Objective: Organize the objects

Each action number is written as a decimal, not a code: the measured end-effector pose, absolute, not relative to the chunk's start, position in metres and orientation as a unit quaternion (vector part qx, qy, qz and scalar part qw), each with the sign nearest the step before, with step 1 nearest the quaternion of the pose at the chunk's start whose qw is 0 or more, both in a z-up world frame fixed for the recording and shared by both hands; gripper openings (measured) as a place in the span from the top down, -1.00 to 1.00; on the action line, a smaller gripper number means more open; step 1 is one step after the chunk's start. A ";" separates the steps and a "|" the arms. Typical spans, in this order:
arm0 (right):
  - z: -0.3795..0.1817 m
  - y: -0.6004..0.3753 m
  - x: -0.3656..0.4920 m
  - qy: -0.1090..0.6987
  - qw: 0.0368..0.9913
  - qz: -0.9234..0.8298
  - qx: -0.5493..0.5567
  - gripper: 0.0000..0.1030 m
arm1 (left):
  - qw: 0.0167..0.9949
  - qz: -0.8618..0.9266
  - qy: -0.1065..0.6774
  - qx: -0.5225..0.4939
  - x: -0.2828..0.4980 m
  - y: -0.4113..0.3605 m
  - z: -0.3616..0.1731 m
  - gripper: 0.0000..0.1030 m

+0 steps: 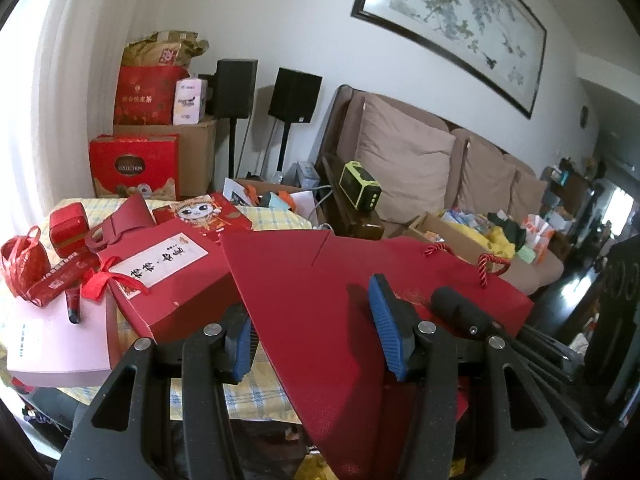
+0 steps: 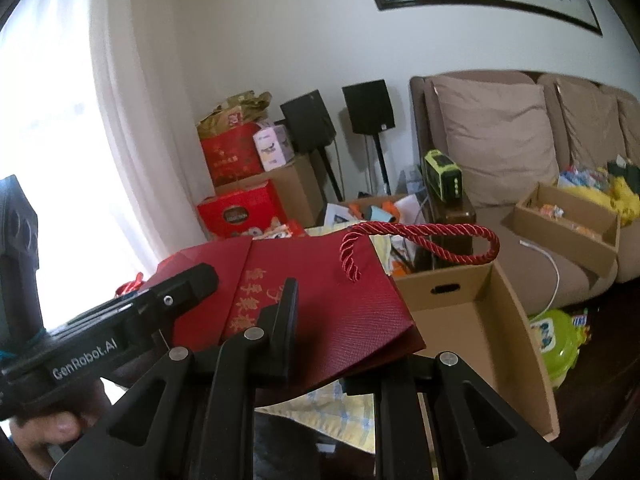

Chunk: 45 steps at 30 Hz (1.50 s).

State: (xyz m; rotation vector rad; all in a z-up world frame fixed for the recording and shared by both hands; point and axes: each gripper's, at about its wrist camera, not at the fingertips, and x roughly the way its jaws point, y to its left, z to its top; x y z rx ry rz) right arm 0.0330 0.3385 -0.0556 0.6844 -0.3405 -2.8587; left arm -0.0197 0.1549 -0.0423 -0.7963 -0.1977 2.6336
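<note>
A flat red paper gift bag with gold lettering and a twisted red rope handle is held above the table edge by both grippers. My left gripper has the bag slanting between its blue pads, one pad on top and the other at the bag's left edge, and the jaws stand about half wide. My right gripper is shut on the bag near its open end, with one finger on top and the other hidden underneath. That top finger also shows in the left wrist view.
A table with a yellow checked cloth carries a labelled red gift box, a pink box and a red tin. An open cardboard box stands to the right, before a beige sofa. A green container lies on the floor.
</note>
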 end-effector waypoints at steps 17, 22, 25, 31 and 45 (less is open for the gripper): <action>-0.038 0.366 0.046 -0.119 0.095 -0.967 0.204 0.71 | 0.219 0.935 -0.075 -0.269 -0.013 0.178 -0.026 0.06; -0.037 0.374 0.046 -0.123 0.092 -0.966 0.208 0.71 | 0.218 0.935 -0.068 -0.270 -0.014 0.188 -0.025 0.06; -0.036 0.375 0.046 -0.119 0.094 -0.966 0.210 0.71 | 0.224 0.933 -0.074 -0.270 -0.013 0.188 -0.025 0.07; -0.034 0.376 0.047 -0.115 0.093 -0.966 0.210 0.70 | 0.226 0.933 -0.070 -0.272 -0.014 0.191 -0.023 0.07; -0.036 0.403 0.043 -0.134 0.083 -0.962 0.221 0.70 | 0.236 0.928 -0.061 -0.282 -0.018 0.216 -0.028 0.07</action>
